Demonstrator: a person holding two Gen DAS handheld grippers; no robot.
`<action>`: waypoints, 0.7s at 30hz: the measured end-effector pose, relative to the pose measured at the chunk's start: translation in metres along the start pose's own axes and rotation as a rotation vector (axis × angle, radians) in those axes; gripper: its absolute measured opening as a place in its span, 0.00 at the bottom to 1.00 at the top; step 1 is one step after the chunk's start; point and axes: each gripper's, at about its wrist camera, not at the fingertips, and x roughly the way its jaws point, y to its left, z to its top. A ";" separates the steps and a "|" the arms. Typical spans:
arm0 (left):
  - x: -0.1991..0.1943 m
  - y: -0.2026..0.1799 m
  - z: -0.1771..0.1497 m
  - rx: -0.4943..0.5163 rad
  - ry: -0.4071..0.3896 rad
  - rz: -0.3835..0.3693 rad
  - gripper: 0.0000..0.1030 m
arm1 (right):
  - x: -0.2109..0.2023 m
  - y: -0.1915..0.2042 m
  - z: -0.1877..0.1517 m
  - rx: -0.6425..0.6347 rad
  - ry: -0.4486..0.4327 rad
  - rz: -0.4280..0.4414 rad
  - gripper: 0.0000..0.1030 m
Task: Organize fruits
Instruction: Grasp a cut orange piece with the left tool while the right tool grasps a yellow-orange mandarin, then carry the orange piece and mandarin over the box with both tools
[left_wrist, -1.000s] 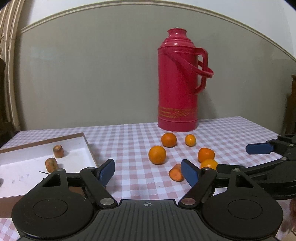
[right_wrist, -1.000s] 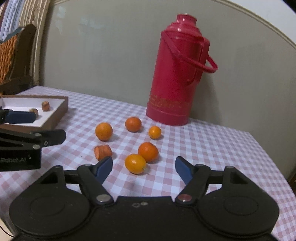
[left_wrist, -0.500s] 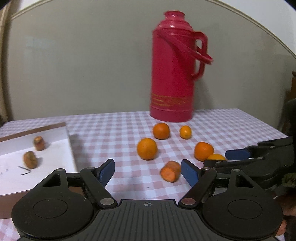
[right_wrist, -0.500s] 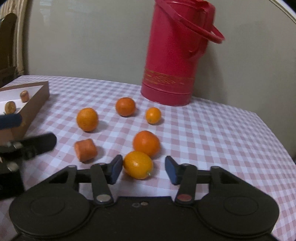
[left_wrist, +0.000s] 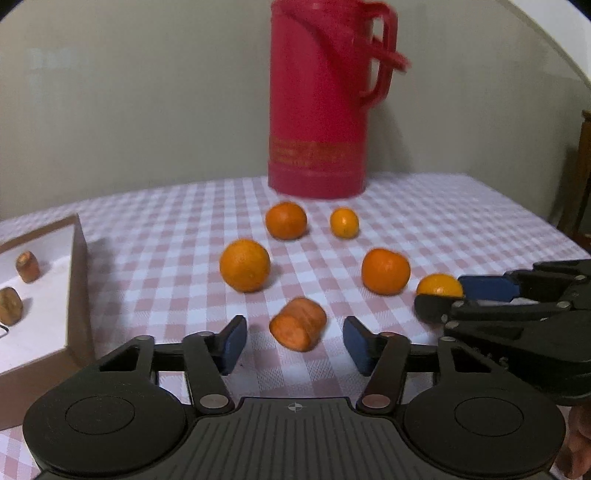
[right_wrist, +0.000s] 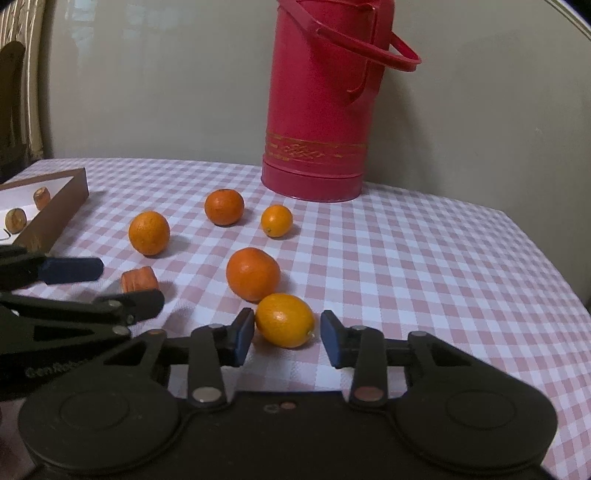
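A cut orange carrot chunk (left_wrist: 298, 324) lies on the checked cloth between the pads of my left gripper (left_wrist: 295, 343). Its jaws are closing, with a gap still showing on both sides. A yellow-orange oval fruit (right_wrist: 284, 320) sits between the pads of my right gripper (right_wrist: 288, 339), whose jaws are also closing. The left pad is at its skin and a thin gap shows at the right pad. Beyond them lie three oranges (left_wrist: 245, 264) (left_wrist: 286, 220) (left_wrist: 385, 271) and a small kumquat (left_wrist: 344, 222). The right gripper (left_wrist: 439, 299) also shows in the left wrist view.
A white tray with brown walls (left_wrist: 77, 280) stands at the left and holds two brown chunks (left_wrist: 27, 266) (left_wrist: 9, 311). A tall red thermos (left_wrist: 317, 110) stands at the back by the wall. The table's right edge (right_wrist: 554, 266) falls away.
Both grippers came forward and lower toward the fruit. The left jaws narrowed around the carrot chunk, and the right jaws narrowed around the yellow-orange fruit.
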 end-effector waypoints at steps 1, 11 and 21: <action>0.003 0.000 0.001 -0.007 0.015 -0.010 0.51 | 0.000 -0.001 0.000 0.007 0.001 0.004 0.29; 0.010 -0.012 0.005 0.047 0.019 0.014 0.34 | 0.004 0.002 0.002 0.008 0.009 -0.003 0.26; -0.010 -0.006 0.001 0.043 -0.031 0.011 0.34 | -0.008 0.002 0.010 0.024 -0.029 -0.017 0.26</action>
